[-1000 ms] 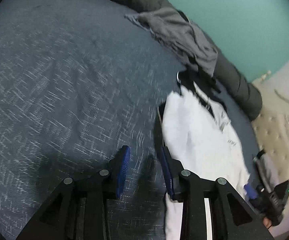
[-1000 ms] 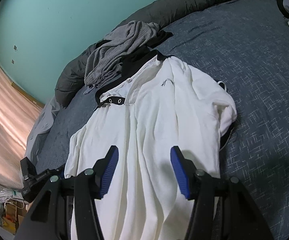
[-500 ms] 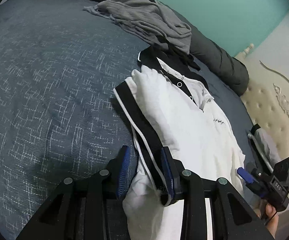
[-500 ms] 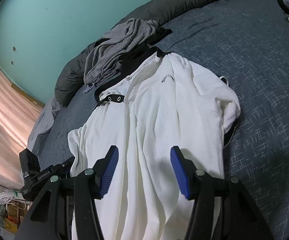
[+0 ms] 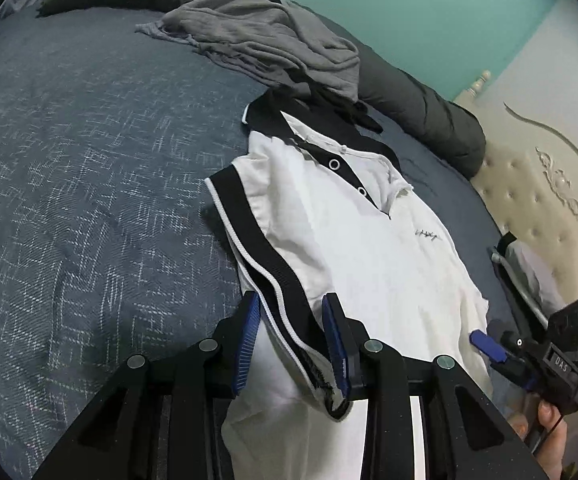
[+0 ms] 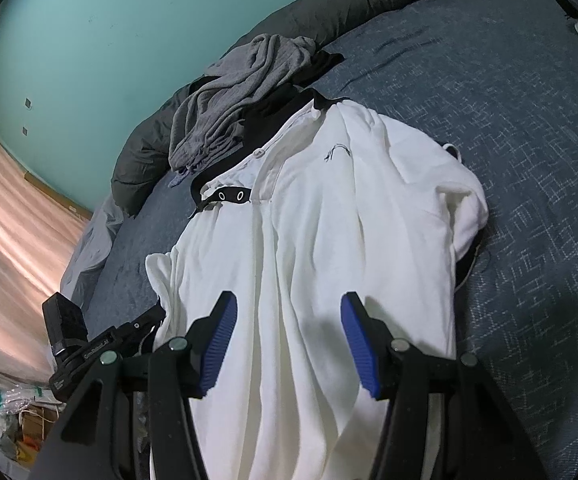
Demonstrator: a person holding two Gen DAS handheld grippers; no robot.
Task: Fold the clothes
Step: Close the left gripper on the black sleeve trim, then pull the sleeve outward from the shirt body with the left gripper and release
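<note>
White cotton dominates both views: we see a white polo shirt [image 5: 353, 248] with black collar and black sleeve trim lying face up on a bed [image 5: 69, 184] covered in a dark blue patterned spread. Beyond the shirt's collar sits a crumpled grey garment [image 5: 265, 36], resting against a dark rolled duvet [image 5: 429, 120].

Our left tool [image 5: 293, 344] has its blue pads partly spread around the shirt's black-trimmed sleeve edge; whether the pads press the cloth we cannot tell. A second ago this tool hovered over bare bedspread beside the shirt; since then it has slid across to the shirt, and the sleeve has come between the pads.

Our right tool [image 6: 289, 344] is spread wide above the shirt's lower body, gripping nothing, just as a second ago. A hand [image 5: 545, 436] holds it at the shirt's far side.
</note>
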